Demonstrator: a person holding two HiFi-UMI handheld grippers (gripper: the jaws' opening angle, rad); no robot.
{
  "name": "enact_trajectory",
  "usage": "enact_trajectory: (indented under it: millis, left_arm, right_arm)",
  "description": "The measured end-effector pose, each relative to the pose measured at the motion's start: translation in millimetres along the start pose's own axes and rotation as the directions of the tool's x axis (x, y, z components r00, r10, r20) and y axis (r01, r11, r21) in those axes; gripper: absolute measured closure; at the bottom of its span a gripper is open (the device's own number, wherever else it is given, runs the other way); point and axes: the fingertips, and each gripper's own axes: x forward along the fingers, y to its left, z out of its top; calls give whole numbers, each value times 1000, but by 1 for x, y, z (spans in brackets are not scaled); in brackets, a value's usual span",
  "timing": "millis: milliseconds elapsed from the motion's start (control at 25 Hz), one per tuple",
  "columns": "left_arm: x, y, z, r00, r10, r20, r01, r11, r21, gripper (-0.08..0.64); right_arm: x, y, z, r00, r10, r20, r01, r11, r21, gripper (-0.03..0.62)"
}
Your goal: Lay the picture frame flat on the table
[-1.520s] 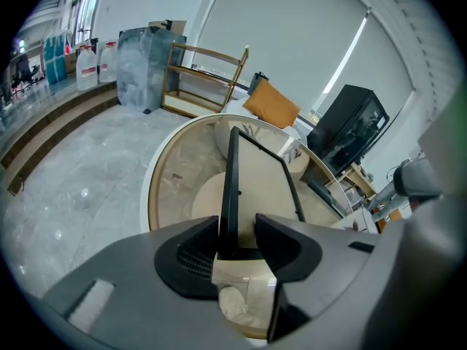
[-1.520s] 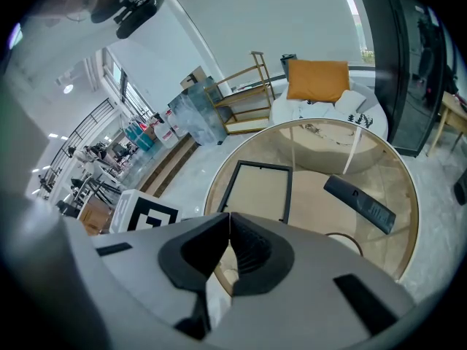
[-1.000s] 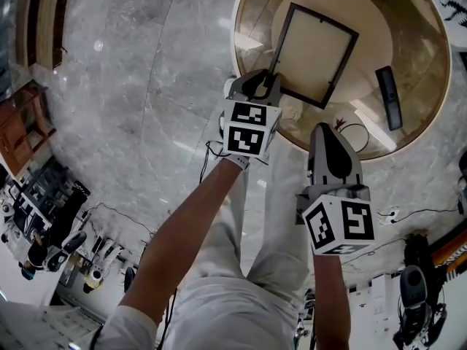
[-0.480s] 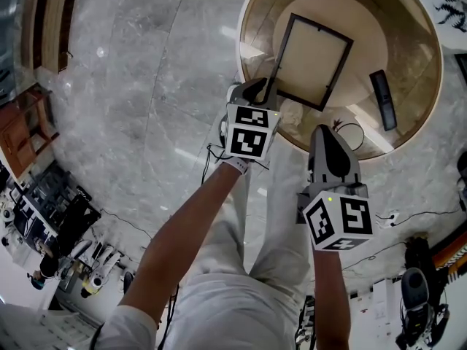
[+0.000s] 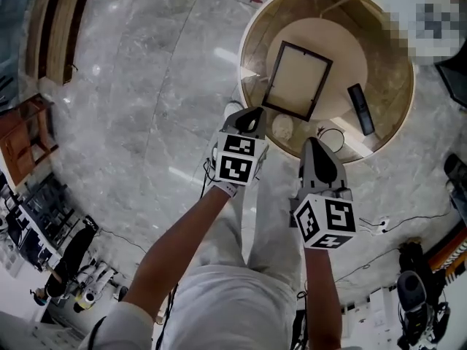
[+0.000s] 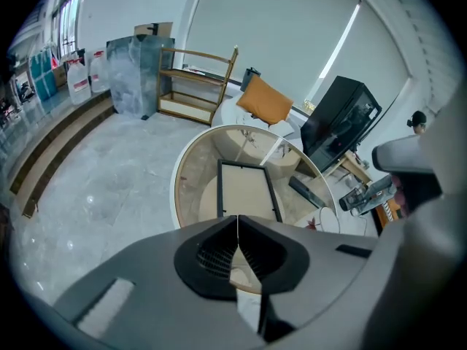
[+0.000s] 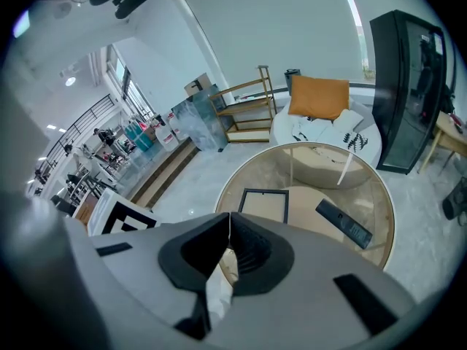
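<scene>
A black picture frame (image 5: 297, 79) with a pale panel lies flat on the round glass table (image 5: 249, 44), also seen in the left gripper view (image 6: 246, 189) and right gripper view (image 7: 264, 204). My left gripper (image 5: 253, 115) hangs above the table's near edge, clear of the frame. Its jaws (image 6: 238, 219) have just been closing and now meet with nothing between them. My right gripper (image 5: 315, 143) is beside it, over the floor at the table's rim, its jaws (image 7: 230, 214) shut and empty.
A black remote (image 5: 360, 109) lies on the table right of the frame. A small pale round object (image 5: 282, 127) and a cable loop (image 5: 333, 138) sit near the table's near edge. Beyond stand a white sofa with an orange cushion (image 7: 319, 97), a wooden shelf (image 6: 193, 86) and a black cabinet (image 7: 408, 86).
Both grippers have risen and drawn back from the table. The left gripper has left the frame's near corner and shut. The frame stays flat and looks smaller, farther below.
</scene>
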Motion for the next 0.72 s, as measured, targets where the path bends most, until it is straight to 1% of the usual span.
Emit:
enact_trajectory:
  millis: [240, 360, 520, 720]
  left_arm:
    - [-55, -18, 26, 999, -29, 30, 29, 1000, 6, 555]
    - [-91, -29, 41, 997, -51, 56, 52, 999, -3, 555]
    - [-132, -47, 58, 992, -86, 90, 84, 996, 23, 555]
    - [-178, -57, 71, 987, -102, 125, 98, 995, 34, 555]
  right_arm:
    - [-35, 12, 23, 999, -37, 35, 38, 999, -26, 586]
    - [-65, 22, 45, 995, -49, 86, 52, 998, -33, 586]
    - [-96, 29, 65, 990, -63, 123, 69, 997, -46, 586]
    - [-128, 42, 84, 984, -68, 166, 80, 994, -71, 586]
